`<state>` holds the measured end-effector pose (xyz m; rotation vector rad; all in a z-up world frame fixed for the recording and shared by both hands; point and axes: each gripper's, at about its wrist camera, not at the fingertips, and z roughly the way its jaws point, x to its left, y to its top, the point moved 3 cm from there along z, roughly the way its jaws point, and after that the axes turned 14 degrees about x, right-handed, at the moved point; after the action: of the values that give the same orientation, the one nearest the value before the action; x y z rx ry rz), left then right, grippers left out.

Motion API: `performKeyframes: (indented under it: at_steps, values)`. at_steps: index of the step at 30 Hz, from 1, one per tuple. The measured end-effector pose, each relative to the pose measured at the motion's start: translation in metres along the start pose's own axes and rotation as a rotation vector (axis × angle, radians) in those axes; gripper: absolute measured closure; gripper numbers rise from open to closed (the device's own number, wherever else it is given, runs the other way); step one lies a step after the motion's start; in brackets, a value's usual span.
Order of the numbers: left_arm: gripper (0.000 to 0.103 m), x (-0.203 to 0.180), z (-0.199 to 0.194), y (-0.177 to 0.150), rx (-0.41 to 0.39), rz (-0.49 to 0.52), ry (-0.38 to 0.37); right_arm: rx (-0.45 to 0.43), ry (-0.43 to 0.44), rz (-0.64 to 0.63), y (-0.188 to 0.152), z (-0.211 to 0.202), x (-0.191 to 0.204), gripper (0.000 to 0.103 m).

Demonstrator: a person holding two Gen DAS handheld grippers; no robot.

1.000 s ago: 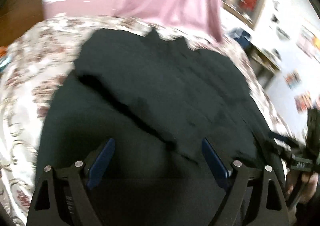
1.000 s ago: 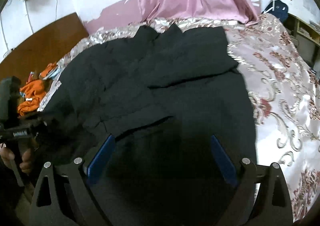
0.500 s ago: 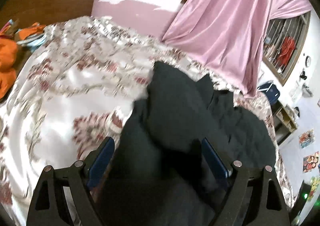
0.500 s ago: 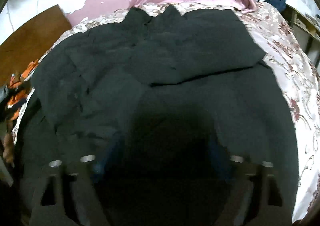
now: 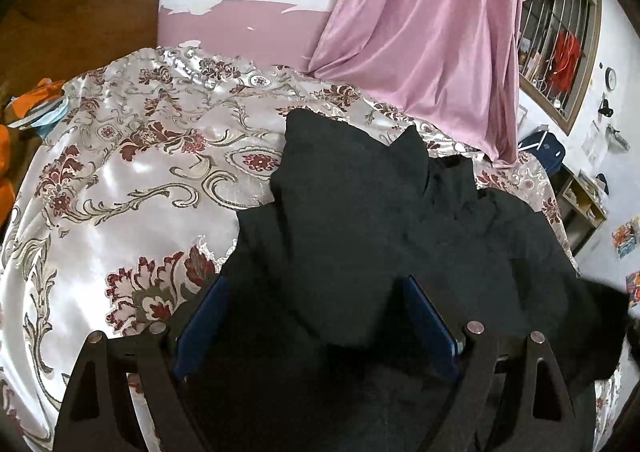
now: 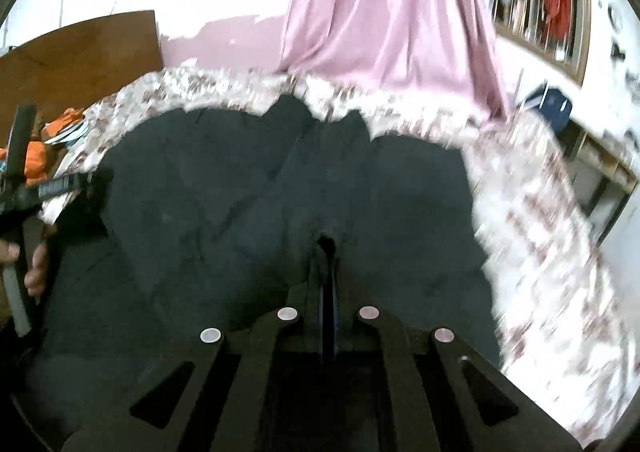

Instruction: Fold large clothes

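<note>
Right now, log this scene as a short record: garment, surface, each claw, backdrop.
garment: black garment, large, partly folded over itself, spread on the bed
surface: floral satin bedspread
left claw: open, fingers apart over the dark cloth
right claw: shut on a pinch of the black garment
backdrop: pink curtain, barred window, wooden headboard
other: orange clothes beside the bed

We see the garment lying on the bed, toward its right side, reaching nearly to the far edge. Behind the bed's far edge hangs the curtain. Off the bed's left edge lies a heap of clothes; a window sits at far right.
</note>
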<state>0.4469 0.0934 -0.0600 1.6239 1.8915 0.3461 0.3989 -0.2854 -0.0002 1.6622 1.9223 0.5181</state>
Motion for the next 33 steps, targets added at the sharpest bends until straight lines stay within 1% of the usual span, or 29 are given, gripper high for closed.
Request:
performKeyframes:
  at_steps: [4,5,7,8,10,11,12,13,14,15,16,17,18,19,20,21,22,24,26,27,28,29,30,32,33]
  values:
    - [0.015,-0.004,0.001,0.002,-0.011,0.01,-0.004,-0.047,-0.078,-0.023,0.028,-0.009,-0.017,0.1]
    - [0.015,-0.006,0.003,0.003,-0.01,0.012,0.001,-0.055,-0.097,-0.03,0.036,-0.007,-0.02,0.1]
    - [0.013,-0.009,0.013,0.003,0.011,0.025,0.035,-0.044,-0.116,-0.024,0.049,0.001,-0.027,0.1]
    - [0.012,-0.011,0.018,0.002,0.026,0.031,0.057,-0.025,-0.108,-0.004,0.053,0.011,-0.032,0.1]
    - [0.009,-0.016,0.032,0.0,0.079,0.067,0.12,0.026,-0.064,0.035,0.055,0.036,-0.036,0.1]
    - [0.009,-0.02,0.035,-0.002,0.086,0.092,0.144,0.08,-0.052,0.043,0.052,0.054,-0.037,0.096]
    - [0.007,-0.023,0.035,-0.003,0.081,0.113,0.16,0.119,-0.073,0.044,0.048,0.066,-0.036,0.094]
    - [0.006,-0.024,0.034,-0.004,0.076,0.122,0.164,0.156,-0.102,0.046,0.043,0.074,-0.036,0.089]
    - [0.006,-0.025,0.034,-0.004,0.073,0.127,0.164,0.165,-0.111,0.052,0.039,0.077,-0.036,0.08]
    - [0.006,-0.025,0.033,-0.004,0.07,0.124,0.158,0.145,-0.103,0.061,0.037,0.074,-0.037,0.073]
    - [0.006,-0.023,0.03,-0.003,0.057,0.116,0.143,0.124,-0.099,0.07,0.036,0.069,-0.037,0.054]
    - [0.006,-0.022,0.025,-0.003,0.034,0.104,0.123,0.084,-0.104,0.087,0.036,0.061,-0.038,0.039]
    - [0.006,-0.02,0.015,-0.003,-0.029,0.078,0.067,0.029,-0.107,0.097,0.038,0.051,-0.036,0.037]
    - [0.006,-0.02,0.004,-0.003,-0.094,0.062,-0.007,-0.007,-0.085,0.087,0.04,0.045,-0.033,0.036]
    - [0.006,-0.023,-0.007,-0.002,-0.15,0.067,-0.074,-0.023,-0.037,0.061,0.043,0.042,-0.026,0.036]
    - [0.006,-0.027,-0.011,-0.001,-0.173,0.08,-0.093,-0.02,0.007,0.033,0.045,0.044,-0.019,0.036]
    - [0.006,-0.035,-0.013,0.002,-0.182,0.105,-0.086,-0.005,0.034,0.007,0.046,0.048,-0.011,0.037]
    - [0.006,-0.05,-0.007,0.006,-0.15,0.163,-0.059,0.053,0.079,-0.042,0.045,0.063,0.008,0.037]
    - [0.006,-0.065,0.011,0.005,-0.073,0.234,-0.009,0.085,0.11,-0.065,0.039,0.074,0.02,0.04]
    - [0.006,-0.071,0.021,0.004,-0.027,0.263,0.03,0.101,0.113,-0.068,0.036,0.08,0.023,0.042]
    - [0.006,-0.076,0.038,0.001,0.041,0.295,0.096,0.132,0.113,-0.067,0.031,0.087,0.025,0.047]
    - [0.006,-0.077,0.049,-0.001,0.087,0.313,0.148,0.153,0.111,-0.063,0.028,0.093,0.023,0.05]
    - [0.006,-0.08,0.063,-0.006,0.129,0.345,0.222,0.175,0.104,-0.057,0.021,0.098,0.019,0.05]
    - [0.004,-0.087,0.068,-0.013,0.115,0.385,0.274,0.226,0.094,-0.017,0.012,0.113,0.008,0.054]
    - [0.003,-0.091,0.068,-0.014,0.111,0.399,0.294,0.239,0.116,0.007,0.007,0.119,0.005,0.054]
